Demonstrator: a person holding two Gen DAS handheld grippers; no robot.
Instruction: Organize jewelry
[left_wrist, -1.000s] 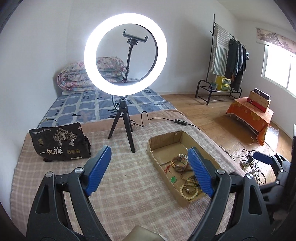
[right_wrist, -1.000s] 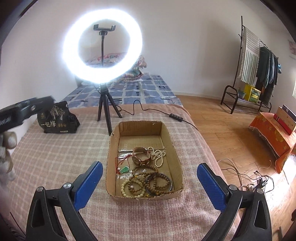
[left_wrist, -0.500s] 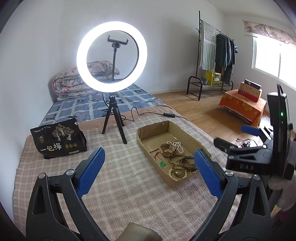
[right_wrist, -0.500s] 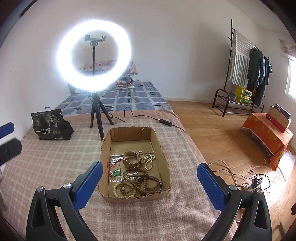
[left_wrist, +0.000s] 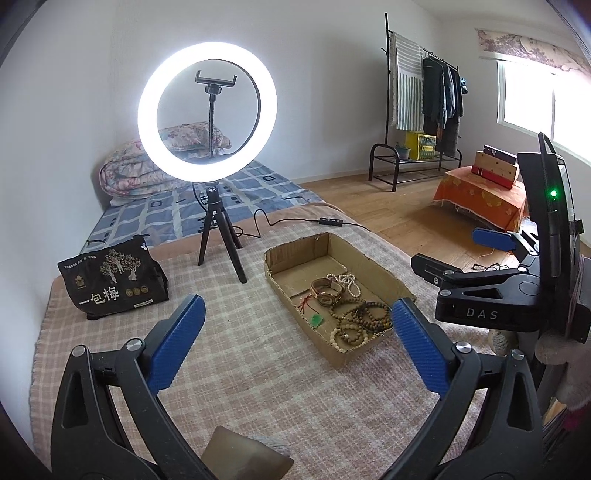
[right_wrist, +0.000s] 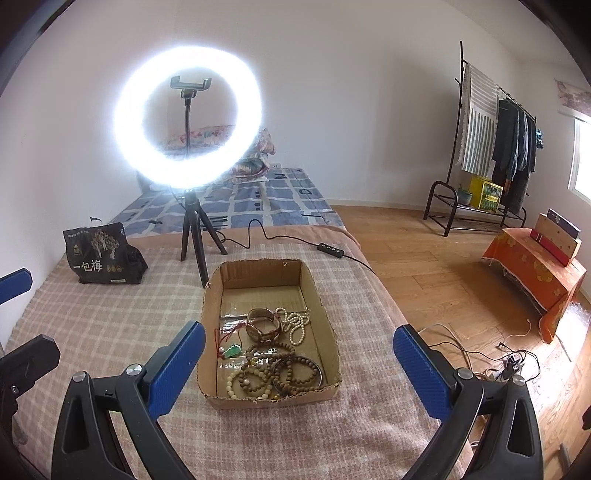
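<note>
A shallow cardboard box (right_wrist: 325, 325) lies on the checked blanket and also shows in the left wrist view (left_wrist: 384, 275). It holds a gold bangle (right_wrist: 262, 324), a white pearl string (right_wrist: 295, 325), a green pendant on red cord (right_wrist: 233, 350) and several wooden bead bracelets (right_wrist: 280, 373). My right gripper (right_wrist: 299, 369) is open and empty, above the box's near end. My left gripper (left_wrist: 295, 343) is open and empty, near the box's front left. The right gripper's body (left_wrist: 491, 295) appears at the right of the left wrist view.
A lit ring light on a black tripod (right_wrist: 192, 236) stands behind the box, its cable (right_wrist: 332, 251) trailing right. A black snack bag (right_wrist: 98, 254) lies at the back left. The bed edge and wooden floor (right_wrist: 443, 280) with cables are on the right.
Both grippers have pulled back and up from the box. The left view now shows the whole box and the right gripper beside it. Both stay open.
</note>
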